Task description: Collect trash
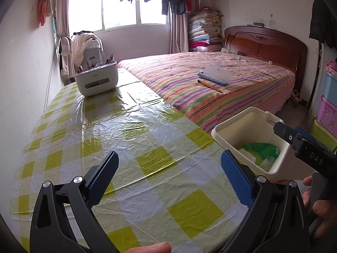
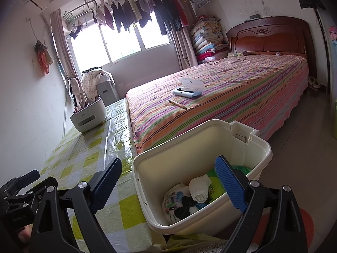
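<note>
Cream plastic bin sits at the table's bed-side edge, holding crumpled paper and green wrappers. Your right gripper is spread wide, one finger inside the bin. Your left gripper hangs spread over the checked tablecloth, pinching nothing.

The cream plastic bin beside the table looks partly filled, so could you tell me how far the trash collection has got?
Done: the cream plastic bin already holds crumpled white paper and green wrappers. In hand: nothing; the left claw and right claw are both open. Left: the green-checked tablecloth shows no loose trash; only a white pencil organiser stands there.
</note>
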